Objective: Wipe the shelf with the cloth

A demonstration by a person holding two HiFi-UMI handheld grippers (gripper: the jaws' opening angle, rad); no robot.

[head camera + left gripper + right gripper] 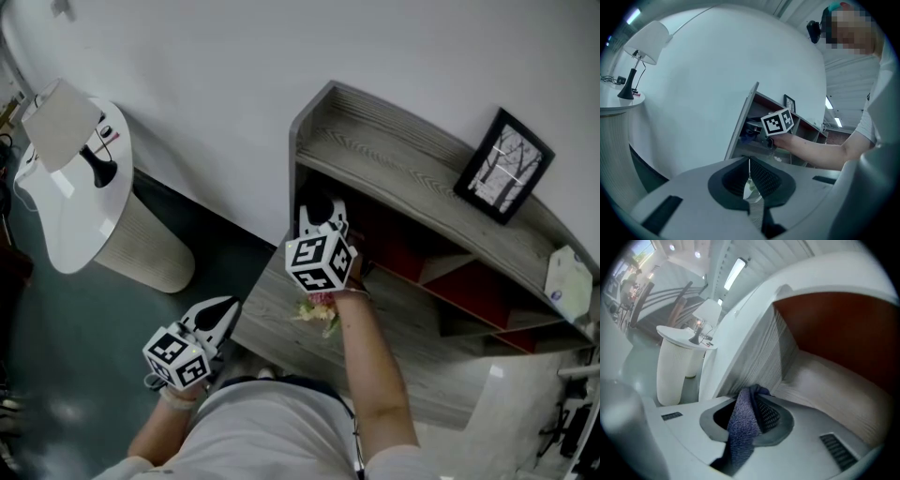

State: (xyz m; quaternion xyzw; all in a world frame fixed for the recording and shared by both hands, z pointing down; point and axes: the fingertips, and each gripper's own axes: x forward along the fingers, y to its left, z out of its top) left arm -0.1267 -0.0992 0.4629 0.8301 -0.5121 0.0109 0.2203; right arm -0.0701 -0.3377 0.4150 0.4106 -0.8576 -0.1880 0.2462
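Your head view looks steeply down on the shelf (394, 159); the left gripper view faces it from well back, the right gripper view sits close inside; all three share it

Your right gripper (751, 397) has its jaws closed on the blue knitted cloth (742, 427), which trails back toward the camera. Just ahead is the shelf (829, 380), with its grey side wall (759, 357) and red back panel (843, 329). At the left stands a white pedestal table (672, 371) with a lamp (707, 314)
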